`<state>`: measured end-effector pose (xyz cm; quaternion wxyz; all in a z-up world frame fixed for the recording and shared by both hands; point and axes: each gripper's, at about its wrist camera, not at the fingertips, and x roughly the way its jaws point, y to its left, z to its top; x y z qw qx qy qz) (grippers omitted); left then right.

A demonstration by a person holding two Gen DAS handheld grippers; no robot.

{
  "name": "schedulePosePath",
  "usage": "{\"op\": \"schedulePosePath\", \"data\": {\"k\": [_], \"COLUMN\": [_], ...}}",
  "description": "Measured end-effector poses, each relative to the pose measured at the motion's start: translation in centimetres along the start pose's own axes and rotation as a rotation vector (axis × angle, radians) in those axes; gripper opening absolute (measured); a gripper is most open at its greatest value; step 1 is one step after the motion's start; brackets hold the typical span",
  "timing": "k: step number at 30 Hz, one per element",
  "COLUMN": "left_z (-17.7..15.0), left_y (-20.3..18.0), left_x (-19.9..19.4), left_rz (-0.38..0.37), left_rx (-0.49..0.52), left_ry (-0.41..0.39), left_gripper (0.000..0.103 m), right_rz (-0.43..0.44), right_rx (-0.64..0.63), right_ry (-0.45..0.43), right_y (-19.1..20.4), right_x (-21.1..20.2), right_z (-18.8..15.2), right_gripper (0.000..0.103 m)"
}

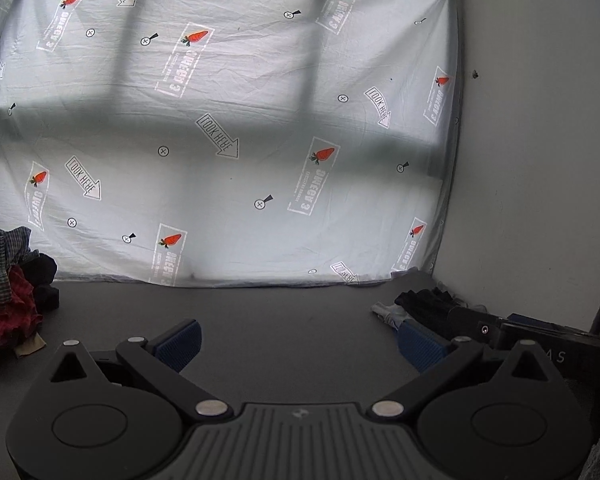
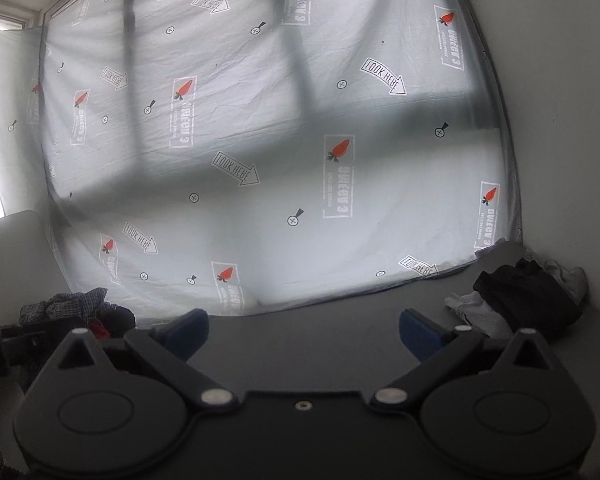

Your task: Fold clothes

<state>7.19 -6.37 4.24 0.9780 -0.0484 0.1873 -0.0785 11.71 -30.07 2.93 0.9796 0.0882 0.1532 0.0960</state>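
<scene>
Left wrist: crumpled checked clothes [image 1: 4, 280]

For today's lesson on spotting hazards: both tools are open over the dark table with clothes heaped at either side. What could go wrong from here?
1. The left pile tangles checked, red and black garments, so the left tool might lift several at once.
2. The black garment lies on a pale one; the right tool could drag both.
3. The printed sheet reaches the table edge and could snag.

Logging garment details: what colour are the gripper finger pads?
Blue, ribbed pads; clearest in the left wrist view.
</scene>
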Motion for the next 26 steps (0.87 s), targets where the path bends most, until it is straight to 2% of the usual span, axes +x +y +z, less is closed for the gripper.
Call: {"op": "schedulePosePath", "data": {"k": [3,6,9,12,18,26], "left_z": [-1.4,-3.3,-5.1,-6.4,-6.7,-6.2], "left_y": [1.3,2.3,2.8,3.5,5.1,4.8], "left_x": [-1.9,-3.8,-5.2,-6.5,-7.5,-7.7], "left_rz": [0.017,0.055,0.107,0.126,0.163,0.149], "left_rx": [-0.066,-0.085,-0.05,-0.068,-0.131,-0.097], "left_ry": [0.083,0.131,0.178,0.218,0.23,0.217], "left_gripper": [0.103,0.103,0.103,0.103,0.103,0.103], "right_rz": [-0.058,-0.102,-0.101,-0.091,-0.079,-0.08], "right_rx": [-0.056,-0.098,-0.11,-0.115,-0.142,-0.14], "right_ry": [0.067,0.157,0.248,0.321,0.352,0.336], "right_y": [2.7,4.6,6.2,7.3,8.5,8.5], "right_x": [-2.2,-4.2,-5.3,-5.9,-6.7,-7.4], "right_z": [-1.3,-2.7,-4.5,-6.2,-7.2,-6.8], "right_gripper": [0.103,0.102,0.102,0.102,0.101,0.101]}}
